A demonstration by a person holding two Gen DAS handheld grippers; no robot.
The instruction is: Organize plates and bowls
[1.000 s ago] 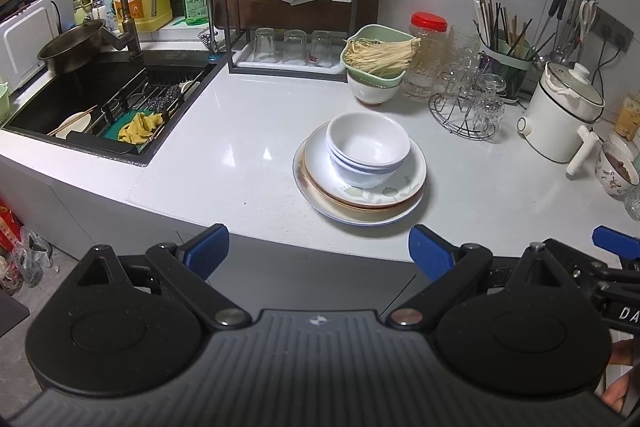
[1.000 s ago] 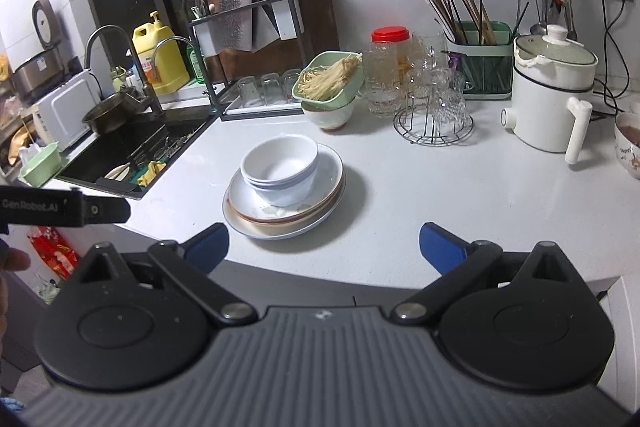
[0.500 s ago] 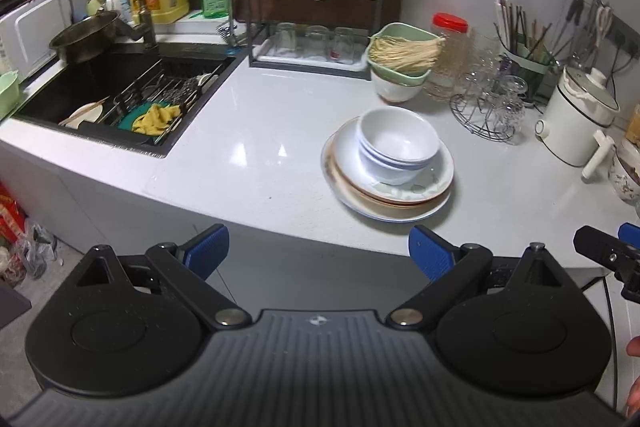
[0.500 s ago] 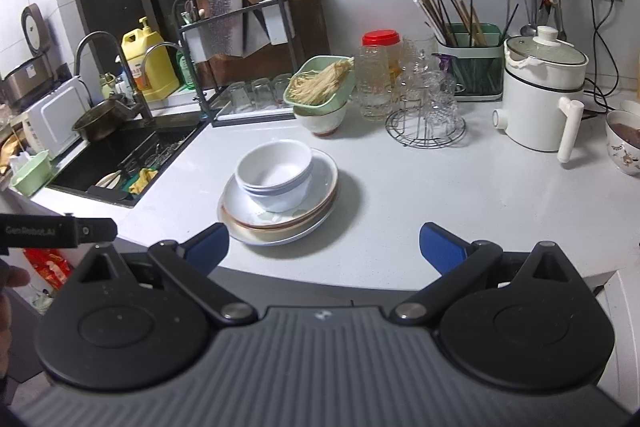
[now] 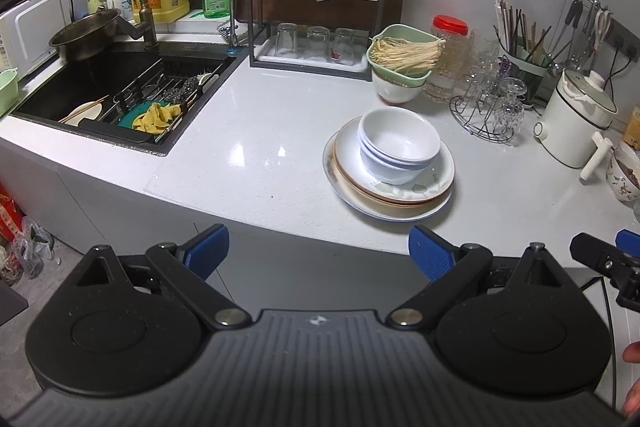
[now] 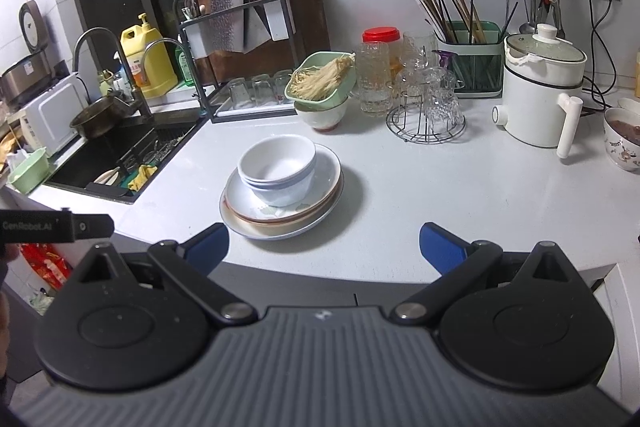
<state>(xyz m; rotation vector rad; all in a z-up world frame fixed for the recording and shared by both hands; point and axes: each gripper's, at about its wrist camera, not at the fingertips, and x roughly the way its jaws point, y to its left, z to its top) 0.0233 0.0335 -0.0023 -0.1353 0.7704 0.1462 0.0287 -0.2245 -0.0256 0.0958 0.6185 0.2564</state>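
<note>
Both tools were spread wide w/ nothing btwn the blue pads. Left tool (image 5: 319, 251) hung off the front edge of the white counter (image 5: 256, 131), short of everything on it; right tool (image 6: 324, 247) sat likewise at the counter's front edge, just right of the left one. Part of the left tool's black body showed at the left edge of the right wrist view, and part of the right tool at the right edge of the left wrist view.

Task items: stack of plates (image 5: 390, 197) lay mid-counter, near the front edge, approx. three deep, a brown-rimmed one sandwiched in the pile. Nested white bowls (image 5: 398, 143) sat on the top plate, upright, a bit toward the back-left of it. In the right wrist view the same plates (image 6: 280, 217) and bowls (image 6: 278, 165) lay ahead and a little left of the right tool, not touched by either tool.

Behind the stack: green basket (image 5: 402, 49) of pale noodles resting on a white bowl, red-lidded jar (image 5: 450, 57) just beside it, wire rack of glasses (image 5: 486, 111) to the right, white electric pot (image 5: 578, 117) further right. Black dish rack (image 5: 316, 27) w/ upturned glasses stood at the back wall. Sink (image 5: 116, 83) at left held a pan, chopsticks and a yellow cloth. Patterned bowl (image 6: 622, 143) sat at far right.
</note>
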